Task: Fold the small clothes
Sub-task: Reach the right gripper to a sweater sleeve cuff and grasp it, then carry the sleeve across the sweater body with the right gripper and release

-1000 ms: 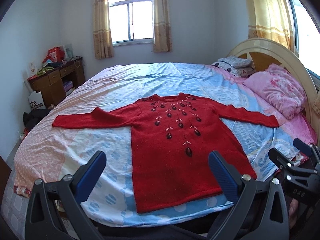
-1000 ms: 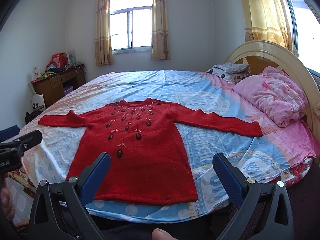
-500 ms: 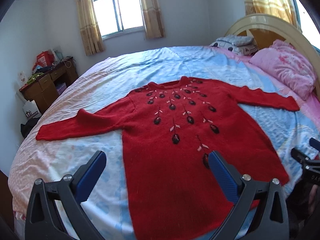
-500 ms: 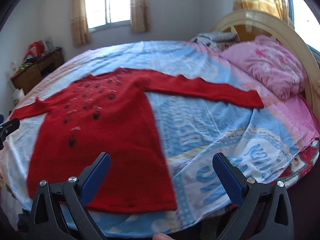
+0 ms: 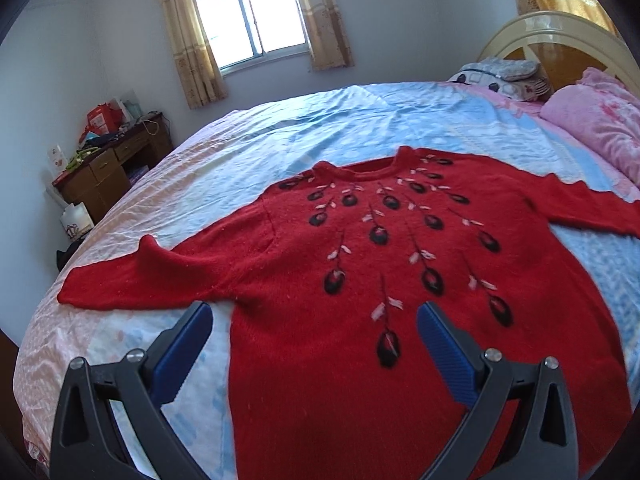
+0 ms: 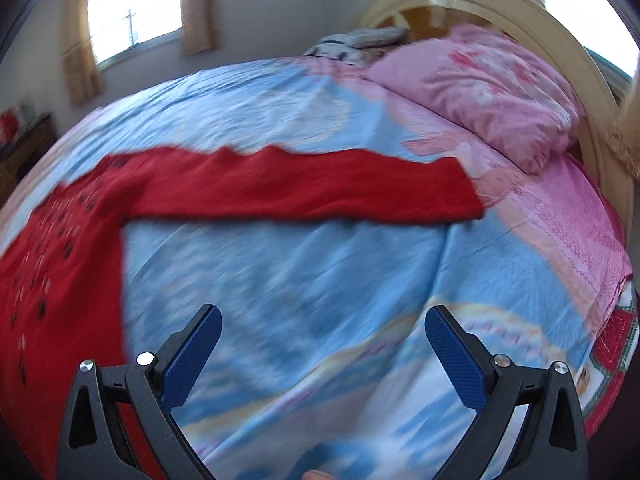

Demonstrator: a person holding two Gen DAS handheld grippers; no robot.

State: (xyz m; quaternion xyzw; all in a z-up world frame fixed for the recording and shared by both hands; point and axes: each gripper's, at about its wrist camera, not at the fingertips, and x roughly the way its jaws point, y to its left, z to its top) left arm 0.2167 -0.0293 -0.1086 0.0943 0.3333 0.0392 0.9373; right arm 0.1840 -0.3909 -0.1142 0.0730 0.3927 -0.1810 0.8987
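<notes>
Left wrist: red sweater (image 5: 360, 280) flat ahead, unfolded; left gripper (image 5: 314, 328) spread, empty. Right wrist, blurred: right gripper (image 6: 322, 330) spread, sleeve (image 6: 304, 188) probably beyond.

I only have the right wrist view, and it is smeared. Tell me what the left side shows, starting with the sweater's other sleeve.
Observer: The other sleeve lies stretched out flat on the bed, with a small bump of cloth on its upper edge.
Operator: Give me the left gripper's state.
Observer: The left gripper is open and holds nothing; it is over the sweater near the armpit.
Operator: Report the neckline.
Observer: The collar points toward the window, front side up, with dark drop-shaped decorations below it.
</notes>
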